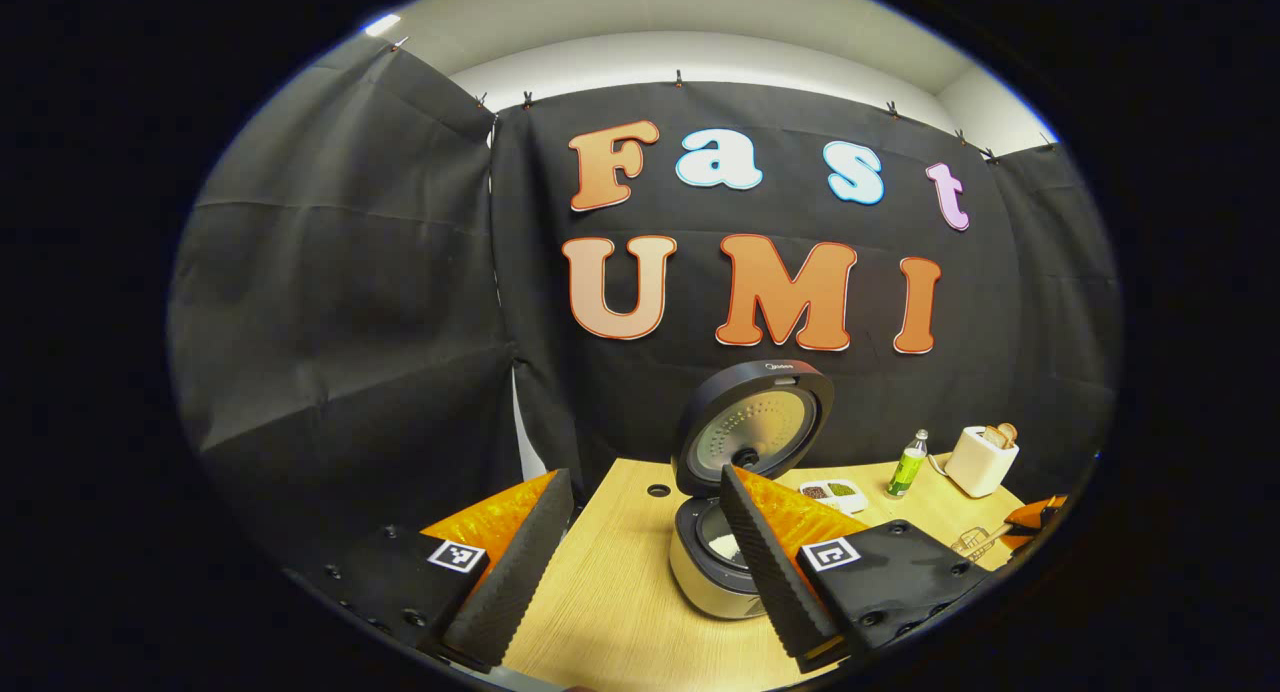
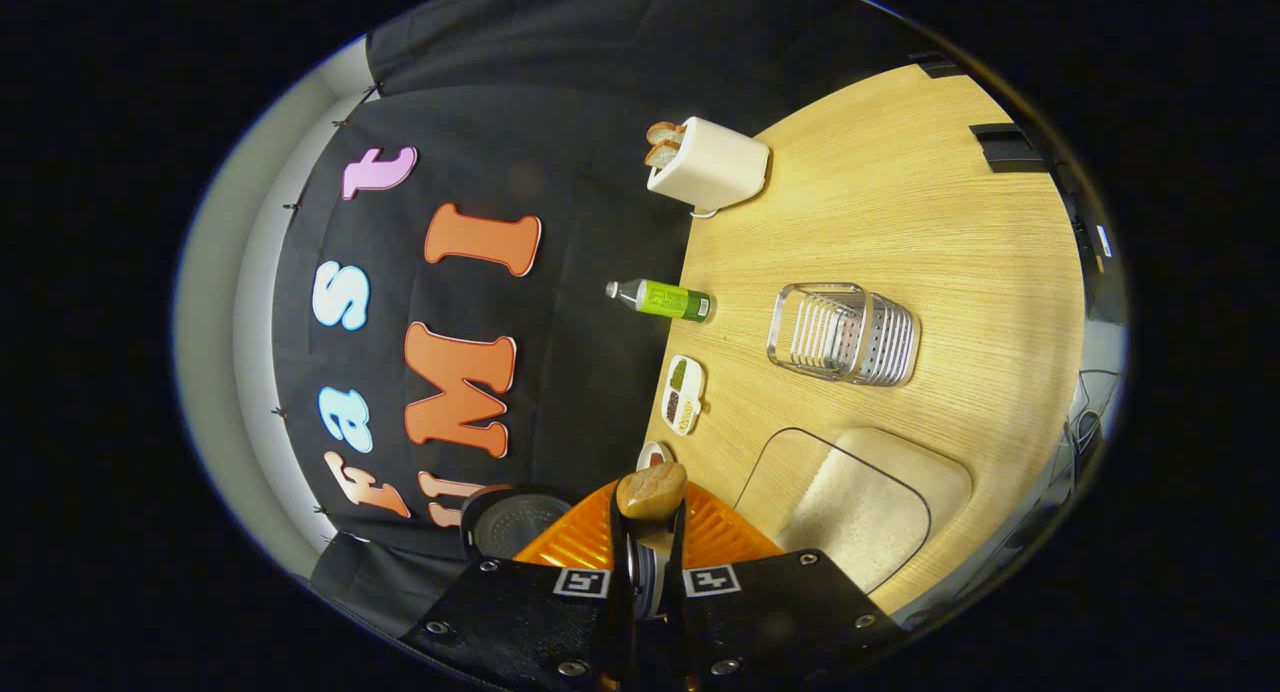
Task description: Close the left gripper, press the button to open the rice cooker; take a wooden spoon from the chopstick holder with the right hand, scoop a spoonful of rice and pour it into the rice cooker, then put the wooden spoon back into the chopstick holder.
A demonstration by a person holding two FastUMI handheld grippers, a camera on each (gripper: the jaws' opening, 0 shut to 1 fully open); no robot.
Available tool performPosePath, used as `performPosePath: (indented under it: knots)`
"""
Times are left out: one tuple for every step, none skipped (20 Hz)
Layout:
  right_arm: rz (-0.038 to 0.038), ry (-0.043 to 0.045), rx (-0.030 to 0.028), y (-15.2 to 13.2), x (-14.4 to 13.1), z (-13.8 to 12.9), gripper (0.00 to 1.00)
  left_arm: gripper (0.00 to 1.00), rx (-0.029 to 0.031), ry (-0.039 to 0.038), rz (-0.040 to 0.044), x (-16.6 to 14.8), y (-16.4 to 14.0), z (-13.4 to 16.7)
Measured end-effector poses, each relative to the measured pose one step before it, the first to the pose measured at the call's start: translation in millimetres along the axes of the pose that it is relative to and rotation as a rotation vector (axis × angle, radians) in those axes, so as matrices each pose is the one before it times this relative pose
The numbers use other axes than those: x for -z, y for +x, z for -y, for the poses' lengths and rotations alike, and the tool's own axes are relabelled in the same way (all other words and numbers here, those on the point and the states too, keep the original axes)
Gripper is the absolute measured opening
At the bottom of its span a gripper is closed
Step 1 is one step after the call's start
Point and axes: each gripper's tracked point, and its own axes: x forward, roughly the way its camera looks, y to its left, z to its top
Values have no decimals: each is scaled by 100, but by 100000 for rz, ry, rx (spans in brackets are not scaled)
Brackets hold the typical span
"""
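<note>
standing open near the counter's (image 1: 620, 582) back edge, one rice cooker (image 1: 715, 562) has its lid (image 1: 752, 427) raised upright and white rice visible in the pot. left gripper (image 1: 640, 562): fingers spread wide, holding nothing, hovering before the cooker. right gripper (image 2: 650, 562): fingers pressed on one wooden spoon (image 2: 651, 492), bowl at the tips, long axis running along the fingers, pointing forward. right gripper view adds one metal chopstick holder (image 2: 843, 334) mid-counter, one clear tray of rice (image 2: 855, 507) near the front edge, one green bottle (image 2: 662, 299), one toaster (image 2: 708, 165) with two bread slices, one sectioned dish (image 2: 683, 395).
</note>
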Motion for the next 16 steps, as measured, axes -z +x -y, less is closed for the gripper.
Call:
performPosePath:
  knots:
    - [-15, 1041, -994, -9, -139, -768, 12, 97, 378, 30, 184, -36, 151, 94]
    - [-136, 1167, -974, 24, 8, -686, 12, 96, 1183, -229, 100, 87, 48, 340]
    - [-153, 1151, -1043, 231, 40, -775, 12, 96, 1000, -460, -220, -3, 53, 217]
    - [-334, 874, -968, 145, 149, -782, 12, 99, 772, -545, -145, 237, 71, 151]
    - [-181, 683, -703, 184, 167, -737, 12, 99, 551, -286, -341, 120, 121, 168]
    - [-280, 426, -1062, 284, 152, -801, 12, 99, 201, -121, -409, 192, 156, 98]
    - [-242, -21, -669, 399, 124, -683, 12, 99, -227, -102, 222, -101, -44, -108]
    - [-1118, -230, -469, 520, 487, -972, 12, 97, 22, 26, 808, -177, 14, 106]
    - [-1185, -481, -734, 585, 420, -727, 12, 97, -48, 412, 527, -166, 14, 60]
    - [-1198, -614, -1168, 463, 484, -1183, 12, 97, 120, 557, 17, 216, -7, 92]
    - [-880, -566, -1487, 597, 359, -1133, 12, 99, 224, 328, -88, 17, 60, 51]
    - [-639, -192, -1530, 738, 300, -1117, 12, 97, 118, -54, -156, -5, 20, 23]
    - [-446, -50, -1173, 597, 253, -878, 12, 97, -27, -351, -141, -31, 24, -69]
    - [-449, -332, -960, 695, 175, -906, 12, 96, -195, -370, 67, 46, -29, -200]
    - [-406, -648, -1022, 778, 298, -801, 12, 96, -425, -367, 212, -61, 88, -233]
    - [-248, -650, -830, 745, 318, -655, 12, 96, -468, -259, 255, -87, -35, -240]
